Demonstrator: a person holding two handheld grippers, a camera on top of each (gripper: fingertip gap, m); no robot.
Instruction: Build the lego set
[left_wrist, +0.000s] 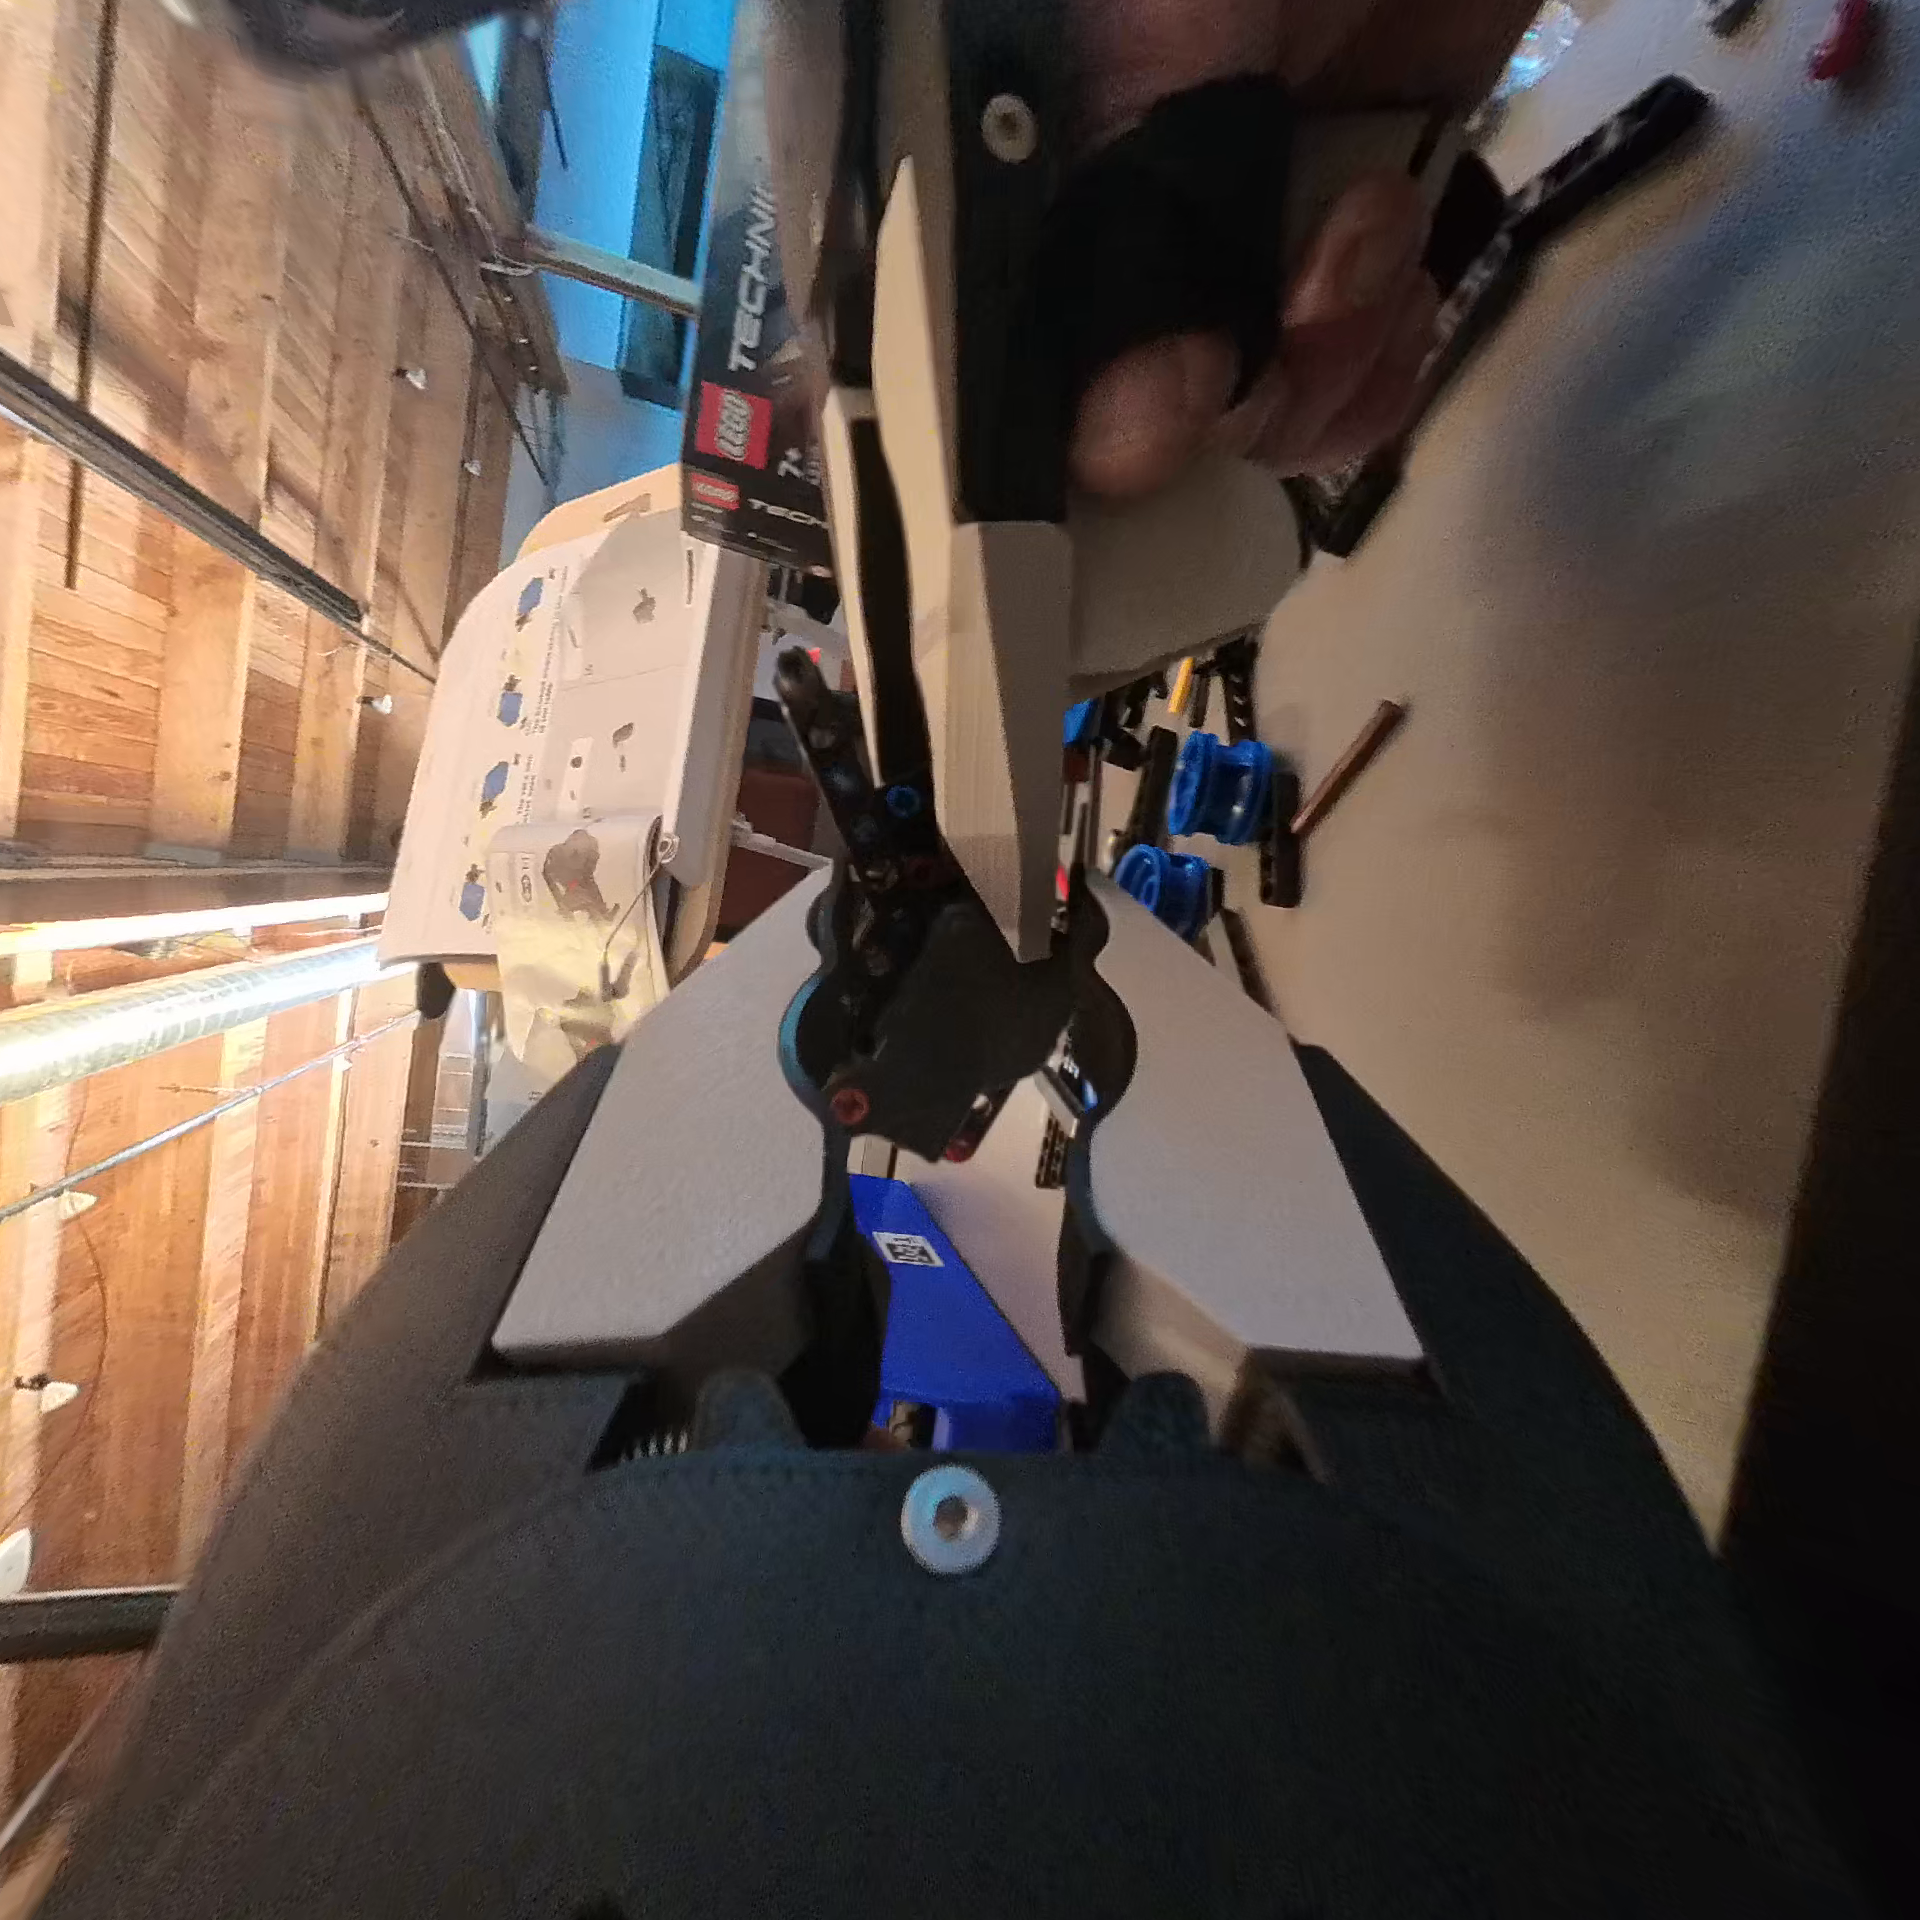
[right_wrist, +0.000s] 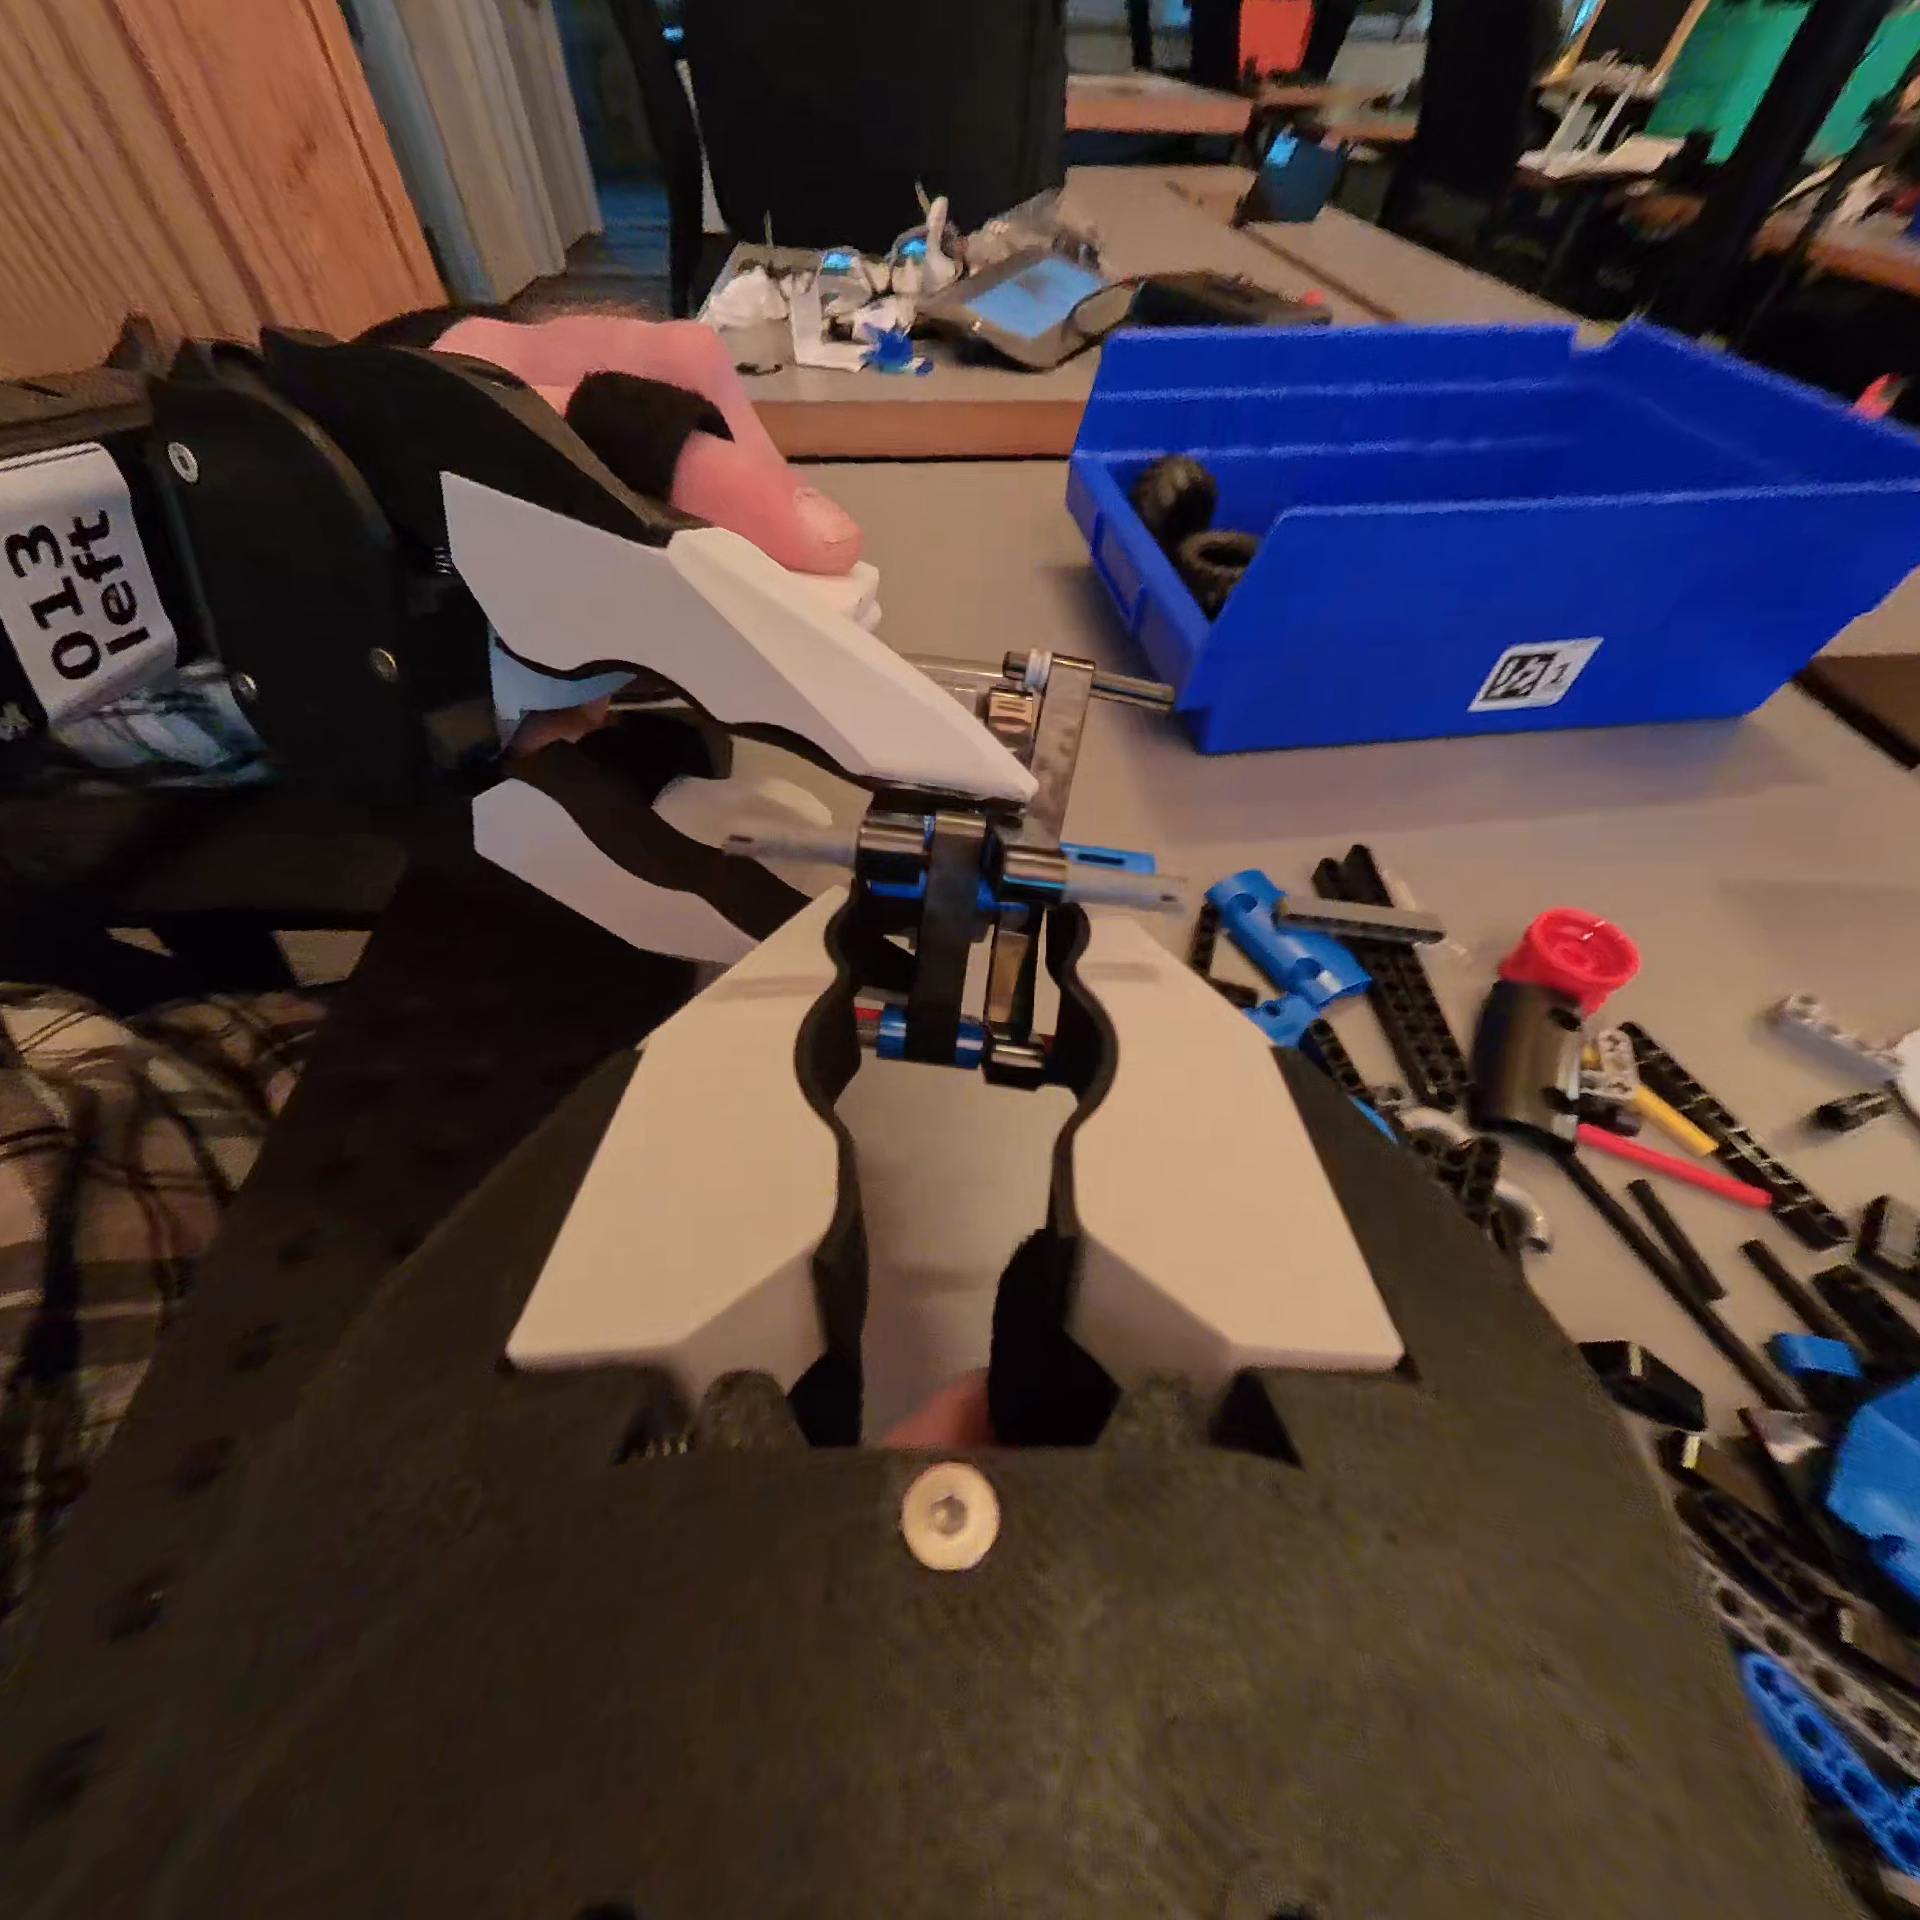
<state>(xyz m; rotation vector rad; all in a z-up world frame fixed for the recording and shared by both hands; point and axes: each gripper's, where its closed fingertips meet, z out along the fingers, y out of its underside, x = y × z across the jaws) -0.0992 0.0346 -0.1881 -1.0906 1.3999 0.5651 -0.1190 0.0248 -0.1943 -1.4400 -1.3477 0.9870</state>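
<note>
- Two grippers meet on one small black-and-blue lego assembly (right_wrist: 961, 935), held in the air above the grey bench (right_wrist: 1558, 790), nearer its front edge than the bin.
- Right gripper (right_wrist: 951, 997): its fingers are clamped on the lower part of the assembly, which stands upright between them.
- Left gripper (right_wrist: 935, 800) comes in from the side; its fingers are closed on the assembly's upper part, the top finger (right_wrist: 727, 644) lying flat over it.
- In the left wrist view the same assembly (left_wrist: 914, 997) sits gripped between that gripper's own fingers (left_wrist: 707, 1122), with a black beam sticking out beyond.
- Grey axles poke out sideways from the assembly.
- Step in hand, as I judge it: a mid-build handover or a press-fit, both grippers steadying the sub-model.
- Loose parts (right_wrist: 1621, 1081) lie scattered toward the right edge of the bench; a blue bin (right_wrist: 1455, 623) with black tyres stands farther back.
- Next move likely calls for one gripper to keep a firm hold while the other lets go and fetches a piece, without twisting the axles loose.
</note>
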